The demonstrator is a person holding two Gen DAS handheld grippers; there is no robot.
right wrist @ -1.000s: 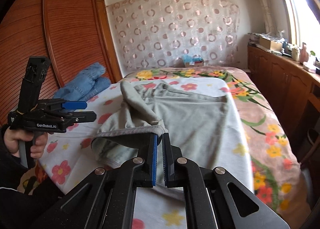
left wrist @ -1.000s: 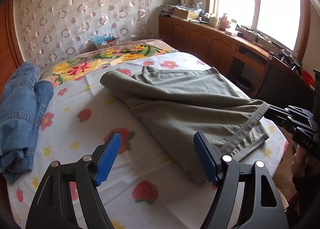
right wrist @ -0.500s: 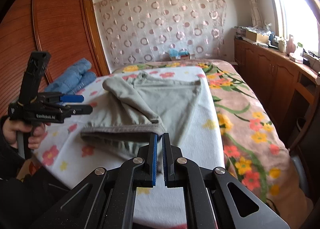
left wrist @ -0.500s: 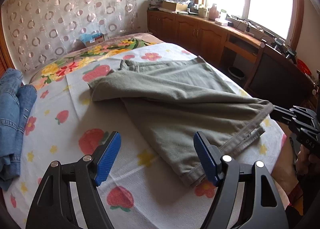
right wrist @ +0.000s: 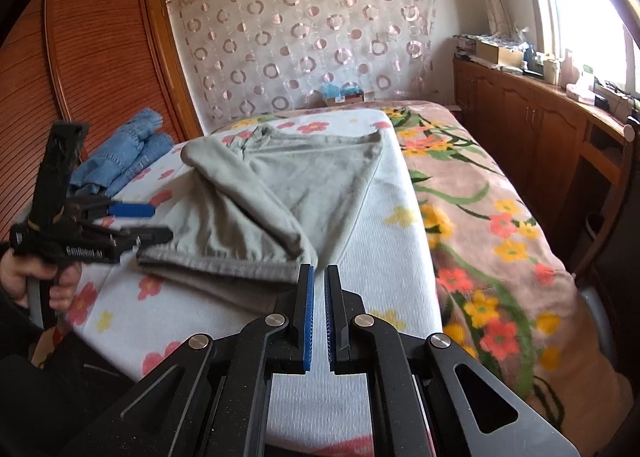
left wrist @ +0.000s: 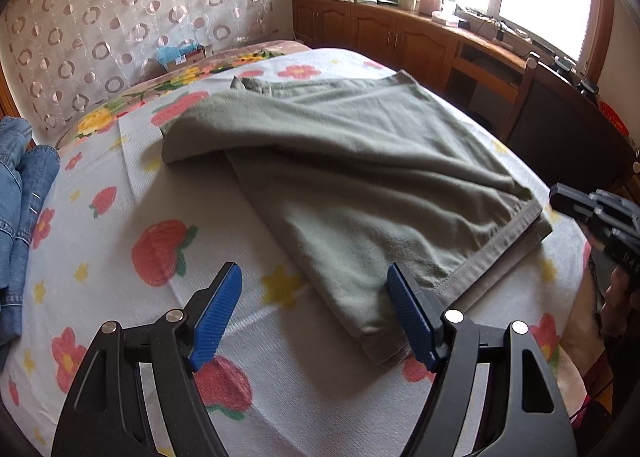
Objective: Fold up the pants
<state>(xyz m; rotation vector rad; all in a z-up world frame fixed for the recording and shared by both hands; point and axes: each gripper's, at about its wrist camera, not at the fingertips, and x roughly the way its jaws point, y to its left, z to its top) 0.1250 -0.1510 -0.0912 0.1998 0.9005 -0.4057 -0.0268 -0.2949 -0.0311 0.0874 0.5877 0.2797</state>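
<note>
Grey-green pants [left wrist: 360, 185] lie folded over on the flowered sheet [left wrist: 120, 257], hem toward the bed's near edge. My left gripper [left wrist: 314, 311] hangs open just above the hem's near corner, with the right pad over the cloth and nothing gripped. In the right wrist view the pants [right wrist: 280, 193] spread ahead, and my right gripper [right wrist: 319, 271] is shut with the hem's other corner at its tips. The left gripper [right wrist: 156, 223] shows there at the left, held by a hand. The right gripper [left wrist: 560, 195] sits beside the hem's far corner.
Folded blue jeans [left wrist: 16, 197] [right wrist: 124, 153] lie at the bed's left side by a wooden wardrobe [right wrist: 100, 69]. A floral blanket [right wrist: 480, 217] covers the bed's right part. Wooden cabinets [left wrist: 400, 41] and a chair [left wrist: 560, 137] stand under the window.
The right gripper has brought the lifted hem down so the pants lie flat. The left gripper has sunk closer to the hem's near corner, still open.
</note>
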